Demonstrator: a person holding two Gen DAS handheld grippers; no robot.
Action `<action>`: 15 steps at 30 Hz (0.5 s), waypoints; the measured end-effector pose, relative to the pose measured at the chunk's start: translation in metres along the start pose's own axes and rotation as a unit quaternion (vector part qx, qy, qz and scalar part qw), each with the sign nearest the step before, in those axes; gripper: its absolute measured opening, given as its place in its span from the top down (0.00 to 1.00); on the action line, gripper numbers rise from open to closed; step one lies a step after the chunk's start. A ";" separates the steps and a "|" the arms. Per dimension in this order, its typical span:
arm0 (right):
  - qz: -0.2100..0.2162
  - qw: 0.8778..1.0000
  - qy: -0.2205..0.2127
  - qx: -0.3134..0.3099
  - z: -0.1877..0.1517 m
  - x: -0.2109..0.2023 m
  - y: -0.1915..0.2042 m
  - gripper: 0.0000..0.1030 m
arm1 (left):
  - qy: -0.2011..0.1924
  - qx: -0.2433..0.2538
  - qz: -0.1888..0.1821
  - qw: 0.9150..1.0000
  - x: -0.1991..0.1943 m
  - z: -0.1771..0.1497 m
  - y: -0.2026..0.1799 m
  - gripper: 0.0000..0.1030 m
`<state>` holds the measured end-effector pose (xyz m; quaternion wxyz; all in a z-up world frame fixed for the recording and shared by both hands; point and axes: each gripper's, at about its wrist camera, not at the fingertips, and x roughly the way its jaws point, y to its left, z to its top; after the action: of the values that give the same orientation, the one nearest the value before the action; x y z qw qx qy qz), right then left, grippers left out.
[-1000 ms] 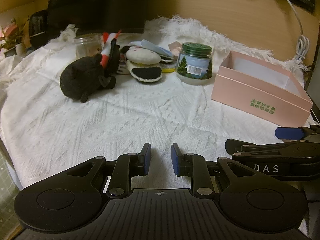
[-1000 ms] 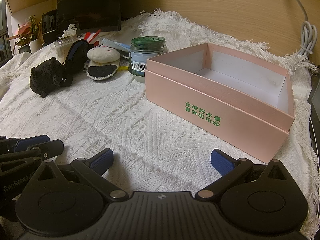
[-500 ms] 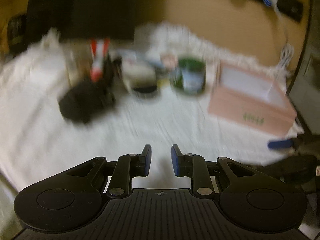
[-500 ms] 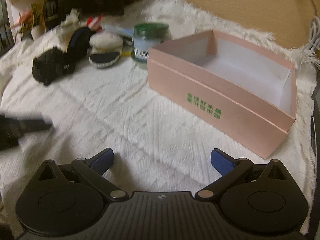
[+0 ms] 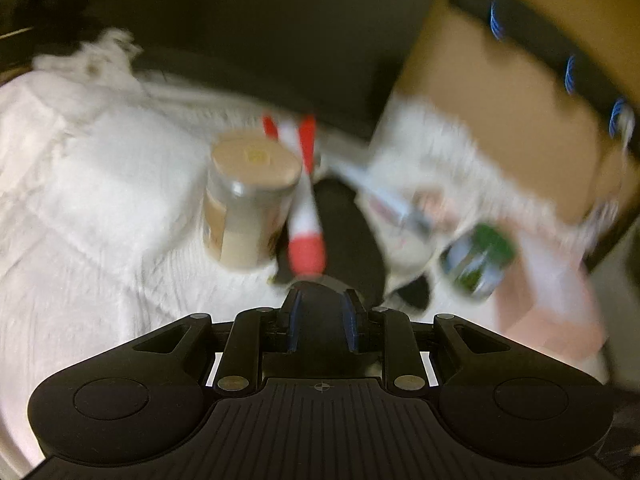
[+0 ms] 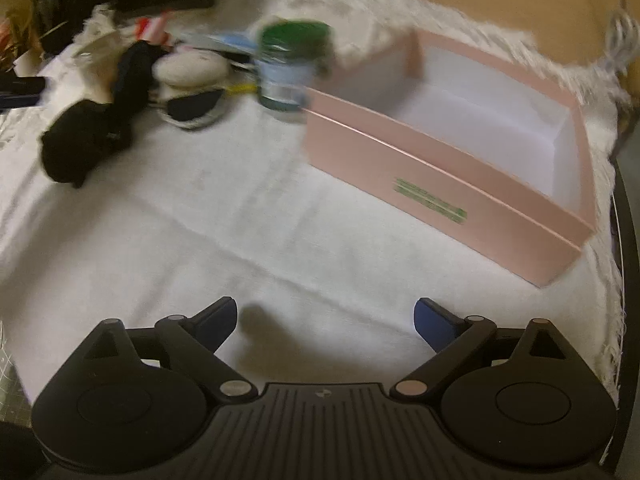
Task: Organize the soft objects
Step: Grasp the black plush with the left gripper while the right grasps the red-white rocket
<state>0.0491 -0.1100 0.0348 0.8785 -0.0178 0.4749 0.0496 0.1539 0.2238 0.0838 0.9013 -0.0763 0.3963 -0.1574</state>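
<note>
The left wrist view is motion-blurred. My left gripper (image 5: 320, 316) sits just above a black plush toy (image 5: 344, 232); its jaws stand a little apart with dark plush showing between them, and I cannot tell if they grip it. A red and white soft toy (image 5: 306, 224) lies against the black one. In the right wrist view the black plush (image 6: 86, 136) lies at the left beside a cream and black soft slipper (image 6: 190, 80). My right gripper (image 6: 324, 320) is open wide and empty over the white cloth, in front of the open pink box (image 6: 452, 184).
A clear jar with a tan lid (image 5: 248, 196) stands left of the toys. A green-lidded jar (image 6: 290, 66) stands by the box's left end. A dark monitor (image 5: 256, 32) and a wooden wall stand behind. The white fringed cloth (image 6: 280, 220) covers the table.
My left gripper has swung fast forward and left, from the near cloth to right over the black plush. My right gripper has risen and tilted down a little, still open.
</note>
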 end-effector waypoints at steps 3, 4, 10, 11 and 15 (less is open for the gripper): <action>-0.002 0.999 -0.023 -0.023 0.007 -0.012 0.032 0.07 | 0.022 0.048 -0.043 0.998 0.012 -0.010 -0.011 0.69; -0.003 0.999 -0.031 -0.027 0.009 -0.015 0.039 0.07 | 0.025 0.071 -0.054 0.996 0.011 -0.011 -0.017 0.65; -0.056 0.990 -0.114 -0.065 0.026 -0.037 0.083 0.07 | 0.027 0.152 -0.036 0.987 0.027 -0.009 -0.017 0.37; -0.063 0.988 -0.122 -0.073 0.030 -0.038 0.090 0.07 | 0.035 0.137 -0.048 0.989 0.032 -0.007 -0.011 0.33; -0.025 0.993 -0.102 -0.059 0.054 -0.036 0.101 0.07 | 0.055 0.119 -0.088 0.988 0.045 -0.008 0.001 0.15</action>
<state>0.0640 -0.0082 0.0963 0.9206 -0.0762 0.3788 0.0569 0.1770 0.2090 0.0473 0.8636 0.0053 0.4155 -0.2857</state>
